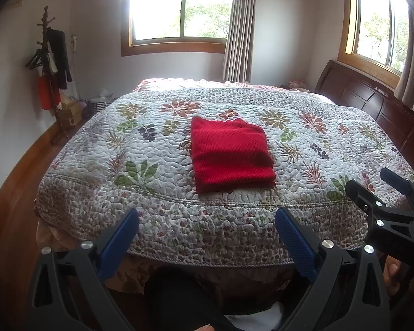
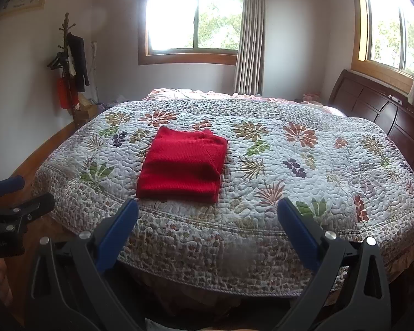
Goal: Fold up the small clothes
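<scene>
Lying folded on the floral quilt [image 1: 96, 149] of the bed, the red knit sweater [image 1: 230, 155] sits well ahead of my left gripper [image 1: 207, 220] and my right gripper [image 2: 208, 212], nearer the left. Both grippers are spread wide and empty. Its long axis runs away from me, neckline at the far end.

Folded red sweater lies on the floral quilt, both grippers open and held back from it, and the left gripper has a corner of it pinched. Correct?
Not quite: the left gripper holds nothing. The left wrist view shows it open, short of the red sweater on the quilt. The rest stands.
</scene>
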A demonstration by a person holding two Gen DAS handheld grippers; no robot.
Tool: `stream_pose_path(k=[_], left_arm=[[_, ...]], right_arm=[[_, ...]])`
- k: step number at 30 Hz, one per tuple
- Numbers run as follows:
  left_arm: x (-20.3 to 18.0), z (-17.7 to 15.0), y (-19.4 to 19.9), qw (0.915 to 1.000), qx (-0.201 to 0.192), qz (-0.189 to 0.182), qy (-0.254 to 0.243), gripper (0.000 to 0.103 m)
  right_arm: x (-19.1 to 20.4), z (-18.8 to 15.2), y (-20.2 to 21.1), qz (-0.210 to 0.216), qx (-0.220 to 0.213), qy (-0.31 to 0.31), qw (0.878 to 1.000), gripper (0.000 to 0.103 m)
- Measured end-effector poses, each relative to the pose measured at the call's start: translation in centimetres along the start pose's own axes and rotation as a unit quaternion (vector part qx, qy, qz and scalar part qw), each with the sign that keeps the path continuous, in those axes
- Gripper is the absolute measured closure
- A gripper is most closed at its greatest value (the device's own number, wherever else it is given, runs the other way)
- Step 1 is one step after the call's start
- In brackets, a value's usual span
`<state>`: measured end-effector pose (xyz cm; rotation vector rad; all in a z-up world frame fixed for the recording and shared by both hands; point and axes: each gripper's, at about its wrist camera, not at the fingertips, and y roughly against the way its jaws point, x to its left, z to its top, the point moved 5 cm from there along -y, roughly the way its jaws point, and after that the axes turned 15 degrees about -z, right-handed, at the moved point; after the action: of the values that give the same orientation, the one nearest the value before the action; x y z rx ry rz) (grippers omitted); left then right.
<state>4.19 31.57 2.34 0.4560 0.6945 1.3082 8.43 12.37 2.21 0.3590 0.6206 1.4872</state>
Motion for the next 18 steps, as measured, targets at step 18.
stream_pose_path(k=[18], left_arm=[[0.1, -0.9, -1.2, 1.0000, 0.006, -0.005, 0.005, 0.004]], right_arm=[[-0.3, -1.3, -1.0, -0.003, 0.003, -0.011, 1.000, 0.003]])
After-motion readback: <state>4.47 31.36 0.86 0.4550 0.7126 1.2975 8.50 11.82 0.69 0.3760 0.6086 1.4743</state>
